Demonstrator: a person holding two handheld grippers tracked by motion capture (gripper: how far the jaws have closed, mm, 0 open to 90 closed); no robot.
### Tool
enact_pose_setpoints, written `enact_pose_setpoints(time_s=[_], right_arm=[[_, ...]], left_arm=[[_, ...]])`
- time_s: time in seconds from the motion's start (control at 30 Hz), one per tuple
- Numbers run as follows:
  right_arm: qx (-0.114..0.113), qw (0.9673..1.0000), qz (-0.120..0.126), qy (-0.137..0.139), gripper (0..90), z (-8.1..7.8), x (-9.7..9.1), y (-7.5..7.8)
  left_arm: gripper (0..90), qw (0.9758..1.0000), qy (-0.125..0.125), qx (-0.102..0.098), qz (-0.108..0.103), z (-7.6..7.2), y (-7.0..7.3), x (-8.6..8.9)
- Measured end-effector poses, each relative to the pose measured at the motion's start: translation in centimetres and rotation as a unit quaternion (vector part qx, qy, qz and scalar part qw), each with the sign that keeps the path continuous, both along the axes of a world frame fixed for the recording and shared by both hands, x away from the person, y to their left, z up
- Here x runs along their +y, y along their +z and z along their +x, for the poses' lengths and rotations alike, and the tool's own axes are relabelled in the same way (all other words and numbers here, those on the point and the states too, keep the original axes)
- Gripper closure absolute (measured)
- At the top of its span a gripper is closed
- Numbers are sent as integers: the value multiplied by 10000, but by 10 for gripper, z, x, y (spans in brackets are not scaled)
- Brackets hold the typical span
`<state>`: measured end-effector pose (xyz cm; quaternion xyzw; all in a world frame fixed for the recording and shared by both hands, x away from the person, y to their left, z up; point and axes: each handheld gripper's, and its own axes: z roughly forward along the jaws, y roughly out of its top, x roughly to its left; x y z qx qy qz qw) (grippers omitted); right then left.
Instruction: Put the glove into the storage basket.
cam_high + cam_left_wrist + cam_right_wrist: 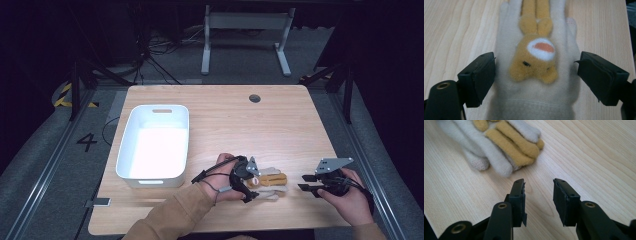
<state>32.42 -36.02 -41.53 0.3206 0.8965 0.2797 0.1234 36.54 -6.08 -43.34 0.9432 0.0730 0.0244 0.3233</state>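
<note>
A pale grey knit glove point(272, 181) with a tan plush animal face on its back lies flat on the wooden table point(240, 125) near the front edge. In the left gripper view, the glove point(536, 100) runs away from me, fingers pointing far. My left gripper point(535, 58) is open, one jaw at each side of the glove's palm; whether they touch it is unclear. In the high view, the left gripper point(254, 182) sits over the glove's cuff end. My right gripper point(304, 182) is open and holds nothing, just short of the glove's fingertips point(499, 150). The right gripper point(539, 182) has bare wood between its jaws.
A white plastic bin point(152, 179) stands on the left half of the table. A round cable hole point(254, 98) sits near the far edge. Beyond the table are a desk frame and cables on the floor.
</note>
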Motion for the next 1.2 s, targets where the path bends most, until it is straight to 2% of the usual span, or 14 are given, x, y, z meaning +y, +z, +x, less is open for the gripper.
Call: enact_pose_setpoints(time_s=[0.1, 0.3, 0.43, 0.5, 0.73, 1.03, 1.2], right_arm=[[-10, 10000, 30, -4, 610, 1, 0, -1], [27, 10000, 57, -16, 599, 1, -1, -3], [25, 10000, 79, -21, 591, 1, 0, -3], [19, 9999, 100, -18, 585, 1, 0, -3], [35, 9999, 105, -11, 577, 2, 0, -4], [82, 9999, 137, -38, 563, 3, 0, -7], [117, 9998, 164, -52, 557, 3, 0, -8]], left_arm=[[157, 10000, 23, 18, 6, 0, -2, -1], [155, 9999, 65, -81, 91, 0, -6, -5], [147, 9997, 116, -114, 204, -1, -11, -7], [127, 9993, 123, -132, 339, -1, -16, -9], [70, 9988, 120, -91, 471, -1, -23, -13], [19, 9988, 185, 113, 443, 3, -26, -17], [51, 9990, 158, 112, 407, 4, -26, -17]])
